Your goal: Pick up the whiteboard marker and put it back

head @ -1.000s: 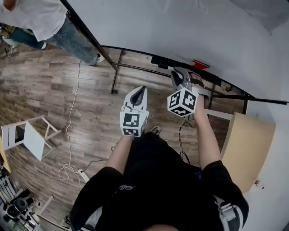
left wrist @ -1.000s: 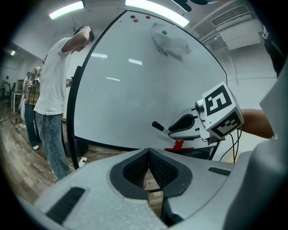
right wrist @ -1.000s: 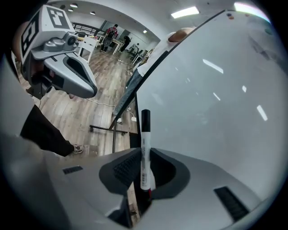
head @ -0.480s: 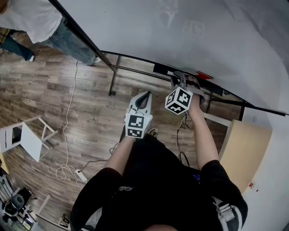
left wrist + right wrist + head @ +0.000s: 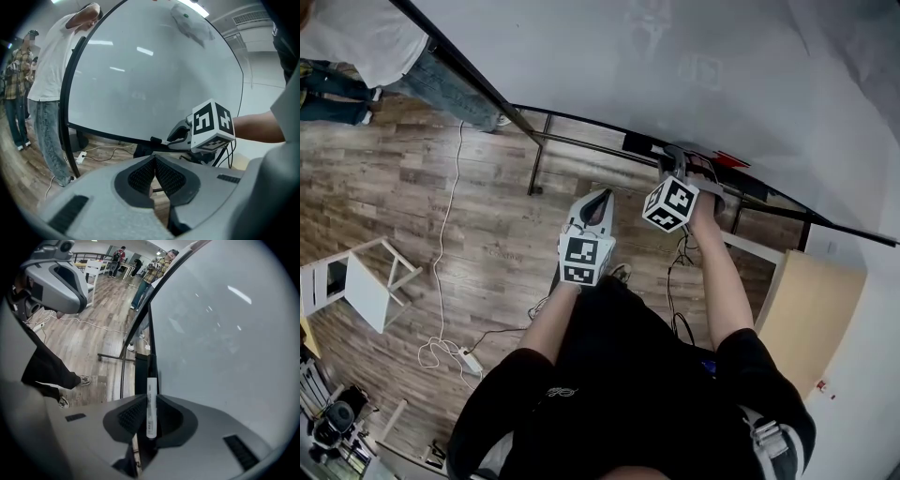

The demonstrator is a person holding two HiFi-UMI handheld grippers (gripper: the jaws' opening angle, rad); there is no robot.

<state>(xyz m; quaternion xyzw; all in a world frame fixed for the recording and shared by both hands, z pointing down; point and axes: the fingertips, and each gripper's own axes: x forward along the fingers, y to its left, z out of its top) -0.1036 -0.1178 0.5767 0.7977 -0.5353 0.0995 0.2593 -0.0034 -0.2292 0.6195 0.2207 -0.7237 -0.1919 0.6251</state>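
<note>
Whiteboard marker [image 5: 151, 408] — white barrel, fine print (unreadable), black cap. Long axis along jaws, cap pointing away, toward whiteboard frame [image 5: 149, 329]. Right gripper [image 5: 151, 398] pinches it — left gripper [image 5: 154, 158] pressed together, empty.

- Smooth white plastic barrel with a black cap: the whiteboard marker [image 5: 151, 418], clamped in the right tongs [image 5: 149, 400].
- Matt grey plastic shells on the right tongs and the left tongs [image 5: 154, 160], with dark, finely ribbed pads [image 5: 140, 176].
- Glossy, light-reflecting whiteboard [image 5: 225, 333] ahead of the tongs.
- Matt wood-grain floor [image 5: 412, 187] below them.
</note>
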